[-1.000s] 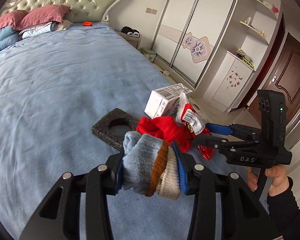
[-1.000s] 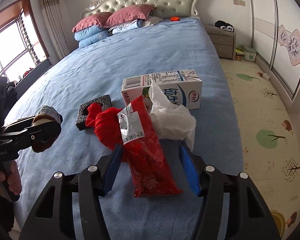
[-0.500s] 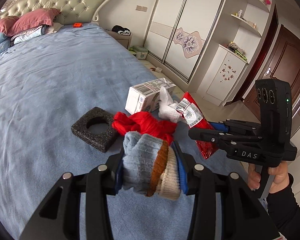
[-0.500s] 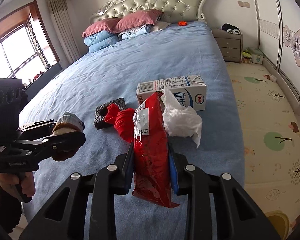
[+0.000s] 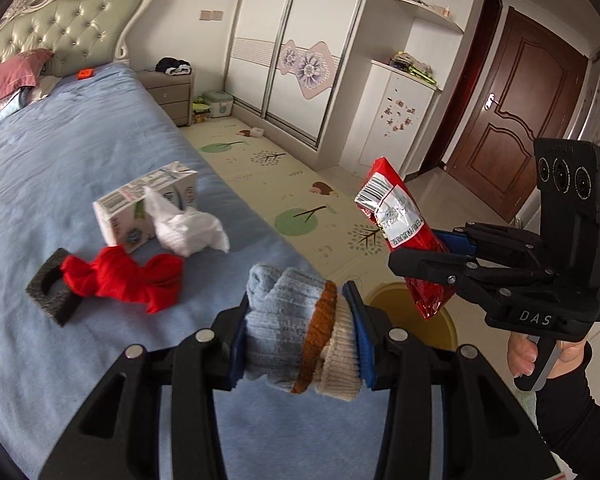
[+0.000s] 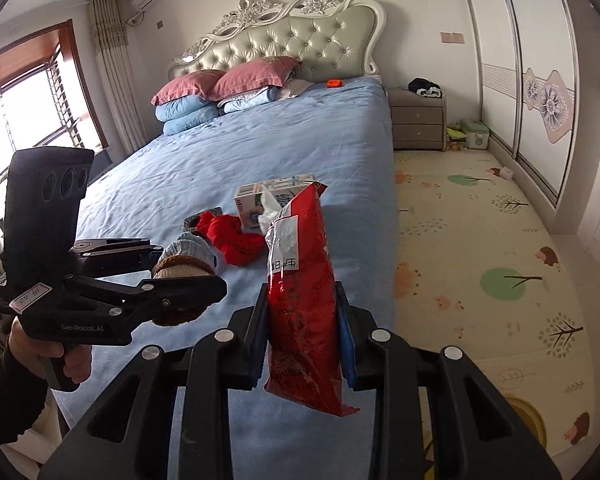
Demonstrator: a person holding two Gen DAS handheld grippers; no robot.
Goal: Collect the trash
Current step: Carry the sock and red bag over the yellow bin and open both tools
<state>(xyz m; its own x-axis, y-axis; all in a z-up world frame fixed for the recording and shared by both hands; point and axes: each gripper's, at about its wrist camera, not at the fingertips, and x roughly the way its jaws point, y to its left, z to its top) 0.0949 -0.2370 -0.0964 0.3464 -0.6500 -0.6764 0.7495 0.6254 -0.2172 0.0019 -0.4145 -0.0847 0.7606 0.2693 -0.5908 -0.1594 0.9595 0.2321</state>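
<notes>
red wrapper (image 6: 302, 300): crinkly foil snack pack, light and limp, slick skin; held upright clear of the bed, its lower half pinched between the pads
right gripper (image 6: 303, 354): jaws have just been closing and now clamp the wrapper across its flat faces; a hold near the middle looks safer than one at the sealed end, since the film could slide out
rolled sock (image 5: 300, 332): soft knit bundle in blue, brown and cream, light and squashy; it gives under pressure, so I judge it unlikely to slip
left gripper (image 5: 296, 342): jaws pressed on the sock from both sides, carried above the bed's edge
white tissue (image 5: 188, 232): crumpled, feather-light, tears easily; lies against the milk carton (image 5: 148, 204); best pinched at its bulk
milk carton: stiff card box on its side, probably empty and light; take it across the narrow faces
red cloth (image 5: 128, 276): floppy, lying partly over the foam block (image 5: 50, 286)
blue bedspread (image 5: 60, 168): soft surface under all the remaining pieces
yellow bin (image 5: 440, 320): rim showing on the floor just below both loads; likely the drop point
</notes>
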